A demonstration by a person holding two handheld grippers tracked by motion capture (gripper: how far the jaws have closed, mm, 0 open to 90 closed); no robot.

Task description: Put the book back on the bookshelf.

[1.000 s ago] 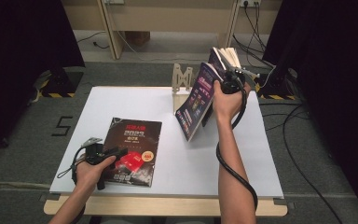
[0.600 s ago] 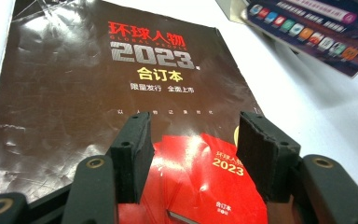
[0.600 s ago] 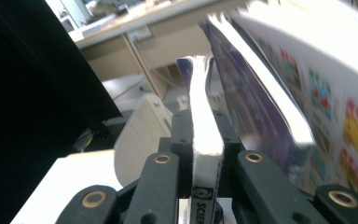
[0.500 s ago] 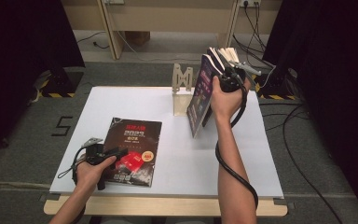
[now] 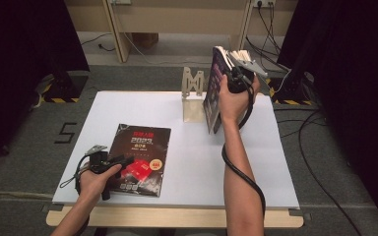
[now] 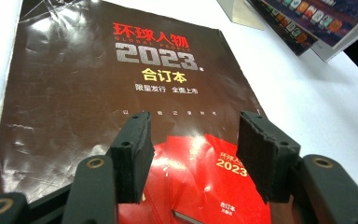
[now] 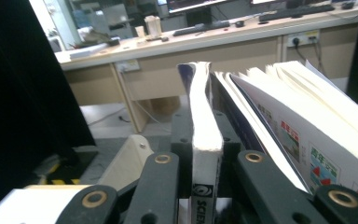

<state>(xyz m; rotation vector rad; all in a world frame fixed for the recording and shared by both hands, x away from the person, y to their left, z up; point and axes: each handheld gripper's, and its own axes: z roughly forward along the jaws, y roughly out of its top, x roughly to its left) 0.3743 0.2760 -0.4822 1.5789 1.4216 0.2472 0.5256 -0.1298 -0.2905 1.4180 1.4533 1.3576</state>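
Magazine (image 5: 215, 91) upright, long axis vertical, clamped in right tool (image 5: 239, 78), left tool (image 5: 109, 162) apart.

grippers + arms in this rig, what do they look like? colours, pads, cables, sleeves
Both grippers are black. The left gripper has two blocky black foam-like pads on black link arms with brass-coloured pivot rivets; the right gripper shows the same links and rivets. Each carries a grey three-cornered plate on top. A thick black cable trails along the right forearm; a thinner black one loops by the left hand. Forearms bare, no sleeves.

Black gripper (image 6: 191, 154) jaws with brass-ringed screws, trailing black cables.
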